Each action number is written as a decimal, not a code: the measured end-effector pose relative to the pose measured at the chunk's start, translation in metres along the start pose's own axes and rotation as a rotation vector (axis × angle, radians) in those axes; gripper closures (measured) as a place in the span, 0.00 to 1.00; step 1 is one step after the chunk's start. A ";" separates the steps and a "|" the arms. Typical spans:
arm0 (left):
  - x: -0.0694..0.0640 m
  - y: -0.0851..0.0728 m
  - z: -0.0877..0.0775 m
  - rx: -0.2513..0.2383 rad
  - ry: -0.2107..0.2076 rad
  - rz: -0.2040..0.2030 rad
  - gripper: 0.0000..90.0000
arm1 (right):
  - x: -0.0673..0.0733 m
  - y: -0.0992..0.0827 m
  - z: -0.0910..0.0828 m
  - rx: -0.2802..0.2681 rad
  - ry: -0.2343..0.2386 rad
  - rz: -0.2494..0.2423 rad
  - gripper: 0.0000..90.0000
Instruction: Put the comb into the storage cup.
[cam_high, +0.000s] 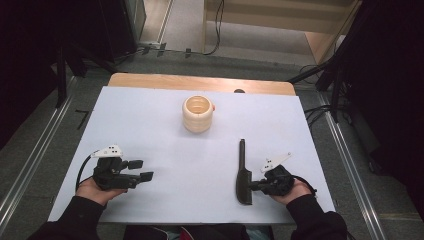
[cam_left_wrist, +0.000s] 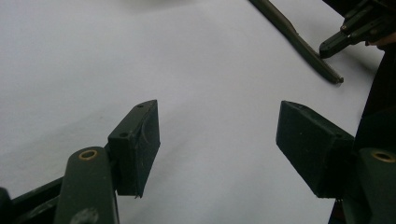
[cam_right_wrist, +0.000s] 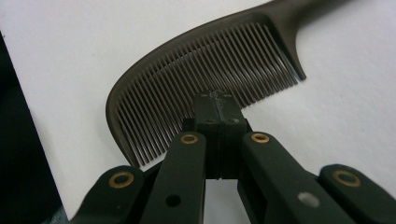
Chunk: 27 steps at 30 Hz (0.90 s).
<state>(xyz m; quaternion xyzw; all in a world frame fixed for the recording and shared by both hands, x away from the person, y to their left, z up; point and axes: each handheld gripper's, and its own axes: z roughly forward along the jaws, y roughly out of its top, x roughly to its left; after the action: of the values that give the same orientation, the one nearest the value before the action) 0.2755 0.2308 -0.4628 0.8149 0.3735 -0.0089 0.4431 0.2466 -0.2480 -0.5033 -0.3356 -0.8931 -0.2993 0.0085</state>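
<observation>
A dark comb (cam_high: 243, 172) lies flat on the white table sheet (cam_high: 165, 125) at the right, handle pointing away from me. My right gripper (cam_high: 255, 186) is shut, and its tips rest against the comb's toothed end. In the right gripper view the closed jaws of the right gripper (cam_right_wrist: 217, 100) sit over the teeth of the comb (cam_right_wrist: 205, 60); I cannot tell whether any teeth are pinched. My left gripper (cam_high: 142, 170) hovers open at the left with nothing between its jaws. In the left gripper view the left gripper (cam_left_wrist: 217, 135) faces bare sheet, with the comb (cam_left_wrist: 299, 42) and right gripper (cam_left_wrist: 336, 44) beyond.
A cream ribbed cup (cam_high: 198, 113) stands upright at the far middle of the sheet, a small red spot at its right side. The sheet's wooden back edge (cam_high: 200, 82) shows behind it. Cables and metal rails run along the floor on both sides.
</observation>
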 end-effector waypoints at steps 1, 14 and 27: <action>0.000 0.000 0.000 0.000 0.000 0.002 0.34 | 0.001 0.001 0.001 0.002 0.003 -0.003 0.97; 0.000 0.000 0.000 0.002 0.000 0.001 0.34 | 0.011 0.017 0.014 -0.002 0.025 -0.053 0.97; 0.001 0.000 0.000 -0.002 0.000 0.004 0.34 | 0.024 0.043 0.032 0.004 0.017 -0.104 0.98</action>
<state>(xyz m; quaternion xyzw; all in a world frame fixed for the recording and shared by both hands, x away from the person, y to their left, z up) 0.2762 0.2307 -0.4631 0.8152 0.3720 -0.0075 0.4439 0.2597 -0.1912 -0.5016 -0.2863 -0.9098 -0.3005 0.0012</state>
